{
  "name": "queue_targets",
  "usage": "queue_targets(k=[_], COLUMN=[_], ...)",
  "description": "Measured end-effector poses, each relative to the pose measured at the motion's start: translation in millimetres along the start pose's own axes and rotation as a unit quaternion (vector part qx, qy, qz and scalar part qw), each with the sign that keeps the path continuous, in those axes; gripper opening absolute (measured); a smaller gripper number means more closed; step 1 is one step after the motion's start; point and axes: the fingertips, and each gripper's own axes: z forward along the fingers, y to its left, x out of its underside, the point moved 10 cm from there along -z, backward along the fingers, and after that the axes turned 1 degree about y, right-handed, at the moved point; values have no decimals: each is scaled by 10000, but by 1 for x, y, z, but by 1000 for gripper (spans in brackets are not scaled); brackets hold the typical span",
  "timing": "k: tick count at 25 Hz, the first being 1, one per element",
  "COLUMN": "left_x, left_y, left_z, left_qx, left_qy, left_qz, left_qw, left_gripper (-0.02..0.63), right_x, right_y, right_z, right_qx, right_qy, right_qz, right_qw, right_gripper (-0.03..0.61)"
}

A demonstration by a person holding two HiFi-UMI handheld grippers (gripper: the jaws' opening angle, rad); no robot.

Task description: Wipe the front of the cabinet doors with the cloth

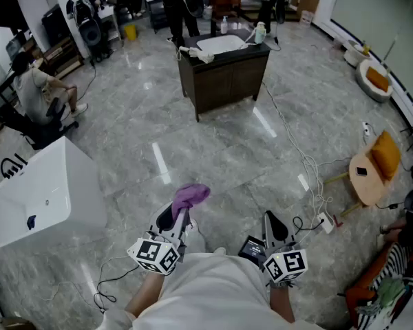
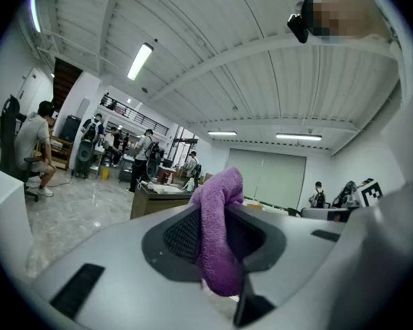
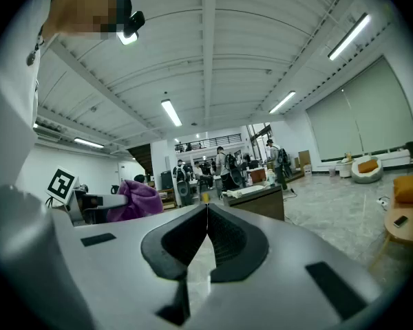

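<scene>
Between jaws of the left tool [image 2: 213, 210], the purple cloth [image 2: 219, 253]

- The left gripper [image 1: 181, 217] is held low before the body and points forward, its jaws clamped on the purple cloth [image 1: 191, 195].
- The right gripper [image 1: 272, 224] is alongside it, jaws pressed together with nothing between them.

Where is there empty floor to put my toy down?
The widest bare floor lies between the white tub and the dark cabinet, ahead of the purple cloth. Crowded: the right, with cables and a small wooden table, and the back, with people.
</scene>
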Motion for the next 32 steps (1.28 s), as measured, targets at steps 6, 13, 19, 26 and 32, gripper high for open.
queue_targets(k=[6,13,19,26,32], left_x=[-1,0,-1,-9,-23], left_y=[-11,-3,6,33,81], left_z=[-11,-20,-17,10,51], left_qx=[94,-62,-35,87,220], left_qy=[-84,-26,50,96,228], left_qz=[22,13,-6,-28,-106], left_qw=[9999,10000,10000,9999,9994], left_gripper=[89,89,89,89,89], right_x=[3,3,6,8,-3], right_y=[8,17,22,23,24], right_z=[-15,-5,3,32,87], right_qx=[57,-159,-119,-134,122], right_qy=[9,25,129,104,239], right_qz=[131,103,144,313,305], right_qw=[9999,9998,9997,9994,9992], right_gripper=[26,26,26,28,27])
